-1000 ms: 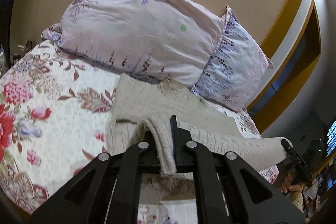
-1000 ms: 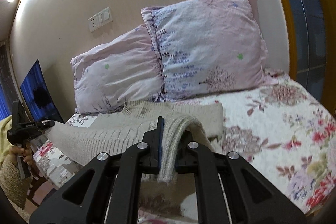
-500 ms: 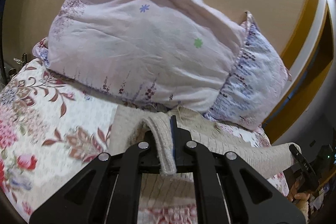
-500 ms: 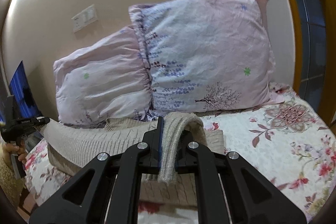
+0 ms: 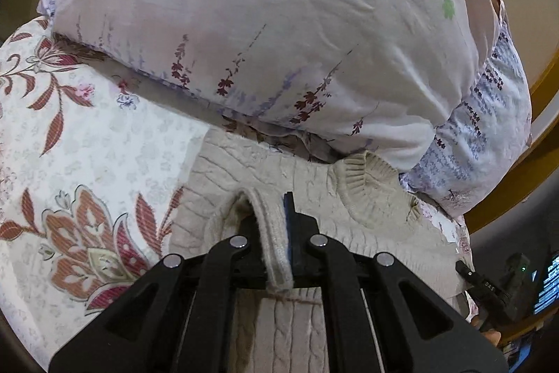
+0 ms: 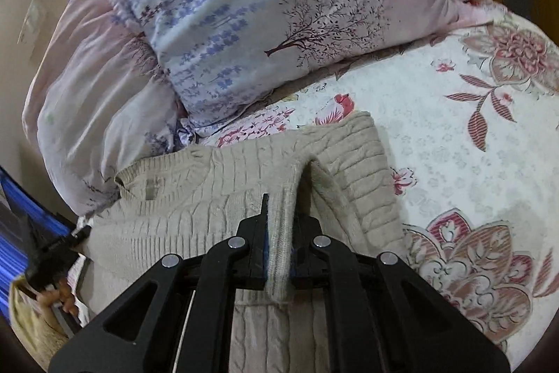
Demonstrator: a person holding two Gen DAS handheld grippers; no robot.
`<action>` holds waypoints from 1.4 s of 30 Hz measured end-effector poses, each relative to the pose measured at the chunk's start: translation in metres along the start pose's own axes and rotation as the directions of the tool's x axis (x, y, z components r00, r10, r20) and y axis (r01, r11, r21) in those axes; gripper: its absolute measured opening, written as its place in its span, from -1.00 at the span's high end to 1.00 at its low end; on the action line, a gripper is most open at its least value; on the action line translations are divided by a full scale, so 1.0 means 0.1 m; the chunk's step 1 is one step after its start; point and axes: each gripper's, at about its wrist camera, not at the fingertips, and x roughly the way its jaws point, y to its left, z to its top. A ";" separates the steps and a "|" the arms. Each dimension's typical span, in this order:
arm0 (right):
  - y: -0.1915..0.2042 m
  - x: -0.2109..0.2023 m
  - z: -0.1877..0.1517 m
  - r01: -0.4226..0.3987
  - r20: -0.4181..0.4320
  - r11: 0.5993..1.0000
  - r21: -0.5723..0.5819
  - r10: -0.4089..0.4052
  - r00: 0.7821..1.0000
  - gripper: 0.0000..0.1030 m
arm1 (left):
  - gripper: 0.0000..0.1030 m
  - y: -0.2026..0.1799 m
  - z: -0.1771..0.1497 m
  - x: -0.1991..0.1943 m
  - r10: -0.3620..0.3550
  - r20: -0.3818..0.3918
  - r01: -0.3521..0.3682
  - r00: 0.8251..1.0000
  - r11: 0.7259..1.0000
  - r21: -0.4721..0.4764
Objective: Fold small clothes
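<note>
On gripper (image 5: 484, 285) beside sweater (image 5: 367, 215): "DAS".

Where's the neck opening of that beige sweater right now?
The collar of the sweater lies on the bedspread, right at the foot of the pillows, ahead and right of the left gripper.

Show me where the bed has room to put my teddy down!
Bare quilt lies right of the sweater, below the tree pillow. More bare quilt sits left of the sweater, under the pink pillow. It is crowded where both claws pinch the sweater against the pillows.
</note>
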 end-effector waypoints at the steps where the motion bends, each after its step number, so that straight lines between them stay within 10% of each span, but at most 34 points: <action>1: -0.01 0.02 0.03 -0.003 -0.005 1.000 0.014 0.003 1.000 0.83 | 0.87 0.00 0.01 0.00 -0.005 -0.002 0.005 1.000 1.000 -0.003; 4: -0.04 0.06 0.13 -0.029 -0.010 0.996 0.083 0.030 0.999 0.29 | 0.71 -0.01 0.07 0.06 -0.028 -0.012 0.028 1.000 0.999 -0.036; 6: -0.06 0.08 0.20 -0.073 -0.001 0.989 0.132 0.074 0.997 -0.17 | 0.24 -0.01 0.11 0.11 -0.056 -0.013 0.055 0.998 0.996 -0.067; 8: -0.03 0.07 0.27 -0.095 0.025 0.985 0.145 0.092 0.995 -0.22 | -0.03 0.00 0.16 0.12 -0.088 0.014 0.089 0.996 0.990 -0.105; 12: 0.05 0.02 0.36 -0.120 0.074 0.984 0.130 0.111 0.991 -0.22 | -0.30 -0.01 0.24 0.03 -0.115 0.069 0.124 0.991 0.982 -0.145; 25: 0.00 -0.60 0.20 -0.034 0.152 0.999 0.018 0.031 0.988 -0.17 | -0.33 0.12 0.11 -0.60 -0.017 0.128 0.024 0.992 0.998 -0.050; 42: -0.05 -0.31 -0.30 0.176 -0.027 0.968 -0.181 -0.184 0.983 0.76 | 0.15 0.25 -0.42 -0.55 0.058 -0.020 -0.057 0.998 0.997 0.055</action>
